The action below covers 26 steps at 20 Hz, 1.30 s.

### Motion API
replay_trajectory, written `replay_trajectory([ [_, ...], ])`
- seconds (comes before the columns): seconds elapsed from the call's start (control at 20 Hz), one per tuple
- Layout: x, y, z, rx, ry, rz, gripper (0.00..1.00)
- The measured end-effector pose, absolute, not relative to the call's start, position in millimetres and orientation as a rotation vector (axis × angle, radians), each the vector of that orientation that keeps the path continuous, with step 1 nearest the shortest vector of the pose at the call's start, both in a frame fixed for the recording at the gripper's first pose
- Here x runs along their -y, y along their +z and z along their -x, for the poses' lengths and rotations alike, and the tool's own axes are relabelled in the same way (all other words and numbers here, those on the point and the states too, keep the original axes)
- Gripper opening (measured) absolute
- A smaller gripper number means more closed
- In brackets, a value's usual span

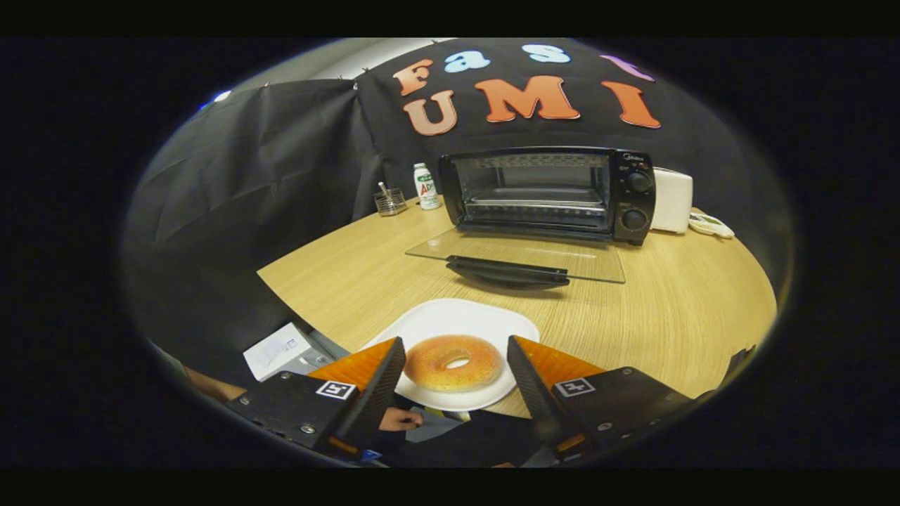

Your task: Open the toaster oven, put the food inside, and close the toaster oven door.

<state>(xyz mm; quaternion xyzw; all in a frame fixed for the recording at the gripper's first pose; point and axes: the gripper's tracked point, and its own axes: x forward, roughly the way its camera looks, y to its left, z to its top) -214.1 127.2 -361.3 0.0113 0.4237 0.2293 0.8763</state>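
From my remote station I record the gripper point(455, 365) with its jaws released, spread wide to either side of the donut point(453, 362); neither finger touches it that I can confirm, and a gap shows on both sides. The donut, golden brown with a hole at its centre, lies flat on a white plate point(457, 320) that sits at the near edge of the wooden surface point(689, 316). The plate rim extends beyond the donut toward the oven. Farther back on the surface stands the black toaster oven point(548, 193), its glass door point(520, 254) already lowered flat and resting on the surface, with the dark handle point(508, 270) at its near edge. The interior is exposed and a wire rack is visible inside. Two round knobs sit on the oven's right panel. Left of the oven I note a small white bottle point(425, 186) and a wire holder point(389, 202), near each other. A white appliance point(673, 200) stands just beside the oven's right side. Below the surface edge, a hand point(401, 419) is partly visible between the fingers.
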Motion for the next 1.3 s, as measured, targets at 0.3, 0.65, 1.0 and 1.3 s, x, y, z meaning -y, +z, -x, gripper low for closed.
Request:
replay_trajectory([
  [0.3, -127.2, -371.5, 219.7, -0.909, 0.474, 0.009, 0.91],
  [0.65, -127.1, -376.0, 214.0, -0.926, 0.452, -0.024, 0.68],
  [1.0, -129.3, -365.0, 205.6, -0.919, 0.410, -0.174, 0.27],
  [1.3, -140.6, -334.1, 164.1, -0.827, 0.372, -0.413, 0.27],
])
